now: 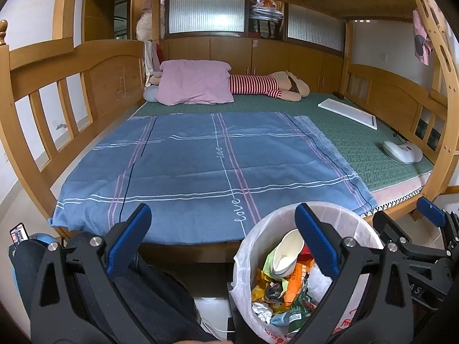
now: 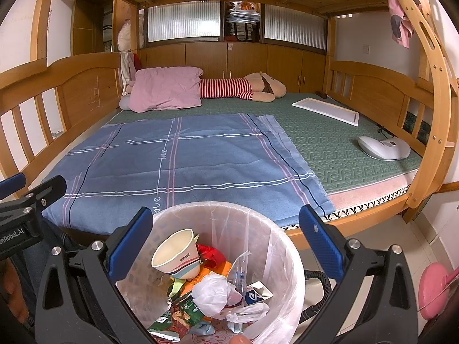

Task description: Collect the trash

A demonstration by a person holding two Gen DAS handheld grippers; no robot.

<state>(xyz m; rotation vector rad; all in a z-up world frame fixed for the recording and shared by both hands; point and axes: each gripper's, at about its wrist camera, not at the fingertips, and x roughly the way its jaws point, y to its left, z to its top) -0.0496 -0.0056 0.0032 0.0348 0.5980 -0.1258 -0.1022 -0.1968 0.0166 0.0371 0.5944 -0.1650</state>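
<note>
A white trash bin (image 2: 275,246) lined with a thin plastic bag stands on the floor at the foot of the bed. It holds a paper cup (image 2: 176,255), snack wrappers (image 2: 178,312) and crumpled plastic (image 2: 212,292). My right gripper (image 2: 225,229) hangs open and empty right over the bin. My left gripper (image 1: 222,226) is open and empty, to the left of the bin (image 1: 258,235), with its right finger over the rim. The cup (image 1: 287,252) and wrappers (image 1: 289,295) also show in the left wrist view.
A wooden bunk bed carries a blue plaid sheet (image 1: 206,160), a pink pillow (image 1: 195,81), a striped plush toy (image 1: 269,84), a white board (image 1: 348,111) and a white device (image 1: 401,152). A person's leg (image 1: 160,295) is at lower left. A pink object (image 2: 433,289) lies on the floor at right.
</note>
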